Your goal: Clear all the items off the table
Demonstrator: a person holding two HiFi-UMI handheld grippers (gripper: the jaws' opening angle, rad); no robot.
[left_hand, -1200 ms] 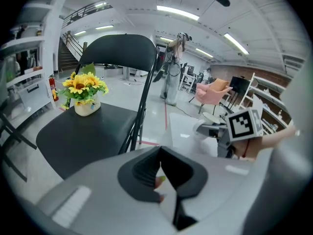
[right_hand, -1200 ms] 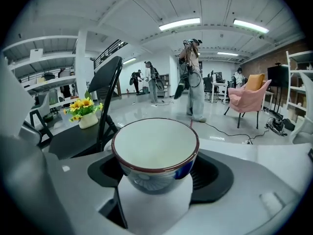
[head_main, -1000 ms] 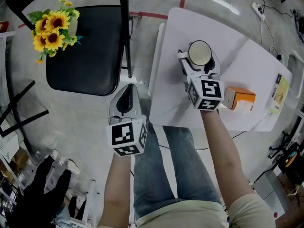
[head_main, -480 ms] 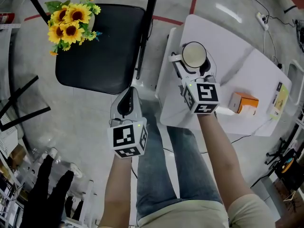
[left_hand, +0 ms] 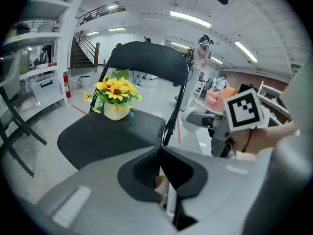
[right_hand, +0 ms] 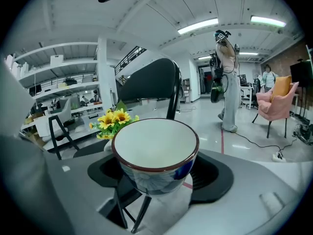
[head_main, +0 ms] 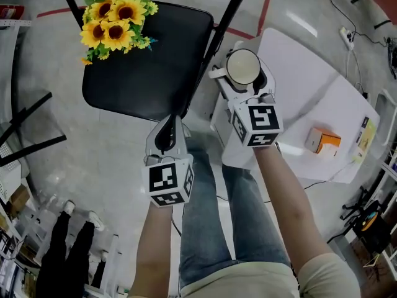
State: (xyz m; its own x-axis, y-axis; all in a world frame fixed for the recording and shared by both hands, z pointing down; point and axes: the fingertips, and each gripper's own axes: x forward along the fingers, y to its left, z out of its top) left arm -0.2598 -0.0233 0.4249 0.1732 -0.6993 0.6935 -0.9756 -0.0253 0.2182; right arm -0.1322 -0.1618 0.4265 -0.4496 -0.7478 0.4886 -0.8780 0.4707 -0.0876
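Right gripper view shows the right gripper (right_hand: 156,176) clamped on the cup (right_hand: 155,146), in the air at the table (head_main: 298,73) edge beside the chair (head_main: 142,67). A loose squeeze could drop it on the floor (head_main: 93,160). The left gripper (head_main: 168,124), jaws together, holds nothing.

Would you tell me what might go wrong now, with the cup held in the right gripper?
1. The right gripper holds the cup only by its lower sides, with hard floor below; a slip would likely break it.
2. The chair's back frame stands close beside the cup; a swing toward the seat may knock it.
3. The flowers on the seat could tip if bumped.
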